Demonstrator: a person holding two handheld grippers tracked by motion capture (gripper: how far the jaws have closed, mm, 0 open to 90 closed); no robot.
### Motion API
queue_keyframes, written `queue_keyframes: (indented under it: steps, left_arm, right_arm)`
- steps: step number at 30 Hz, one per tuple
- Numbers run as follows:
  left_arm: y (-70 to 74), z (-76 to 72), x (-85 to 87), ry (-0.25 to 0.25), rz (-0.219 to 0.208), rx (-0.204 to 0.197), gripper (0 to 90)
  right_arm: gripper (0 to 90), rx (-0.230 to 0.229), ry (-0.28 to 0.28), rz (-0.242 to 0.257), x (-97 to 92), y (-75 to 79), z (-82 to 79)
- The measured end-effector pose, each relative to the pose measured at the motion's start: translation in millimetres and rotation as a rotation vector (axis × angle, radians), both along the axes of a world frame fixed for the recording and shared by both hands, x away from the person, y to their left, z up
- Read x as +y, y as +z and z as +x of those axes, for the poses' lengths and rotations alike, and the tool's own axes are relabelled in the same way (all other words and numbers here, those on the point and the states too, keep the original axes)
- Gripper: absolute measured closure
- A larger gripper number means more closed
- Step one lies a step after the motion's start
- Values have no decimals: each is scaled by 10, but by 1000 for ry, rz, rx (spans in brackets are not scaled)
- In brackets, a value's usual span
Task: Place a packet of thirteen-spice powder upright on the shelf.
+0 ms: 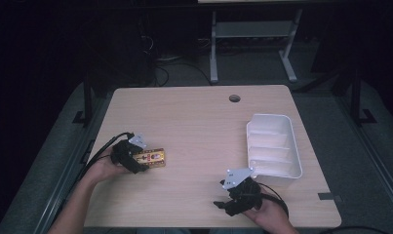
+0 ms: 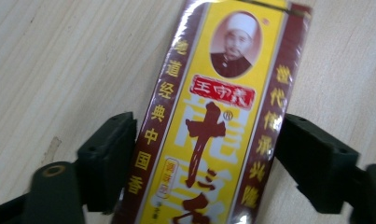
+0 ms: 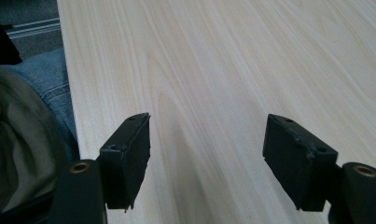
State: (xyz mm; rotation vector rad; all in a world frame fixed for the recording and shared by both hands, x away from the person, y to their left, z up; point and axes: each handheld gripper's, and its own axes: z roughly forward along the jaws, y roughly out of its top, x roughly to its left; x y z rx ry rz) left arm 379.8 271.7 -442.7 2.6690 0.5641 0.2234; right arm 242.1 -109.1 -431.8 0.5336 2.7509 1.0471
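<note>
A yellow and dark red spice packet (image 1: pixel 153 157) (image 2: pixel 213 116) with Chinese print and a portrait lies flat on the wooden table (image 1: pixel 199 126), at its left. My left gripper (image 1: pixel 141 161) (image 2: pixel 206 140) comes at it from the left, and both black jaws press against the packet's long sides. My right gripper (image 1: pixel 228 202) (image 3: pixel 206 140) hangs over bare wood near the table's front edge, open, with nothing between its fingers.
A white ribbed tray (image 1: pixel 296 156) stands at the right of the table, just beyond my right gripper. A cable hole (image 1: pixel 234 98) sits near the far edge. In the right gripper view a denim-clad leg (image 3: pixel 55 93) shows past the table's front edge.
</note>
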Motion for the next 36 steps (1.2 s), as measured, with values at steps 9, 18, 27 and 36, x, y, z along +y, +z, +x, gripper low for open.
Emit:
queue_keyframes:
  steps: [9,18,27,36]
  left_arm:
    - [5,-4,14,21,3,8,299]
    - [27,-19,-15,38,30,14,314]
    - [244,-140,1,36,-36,-64,323]
    - [510,-332,-148,-3,-91,-148,323]
  right_arm:
    - [312,-2,2,2,9,5,-3]
    - [315,3,-5,10,56,10,-9]
    - [321,19,11,11,132,8,-14]
    - [321,24,-54,110,72,121,41]
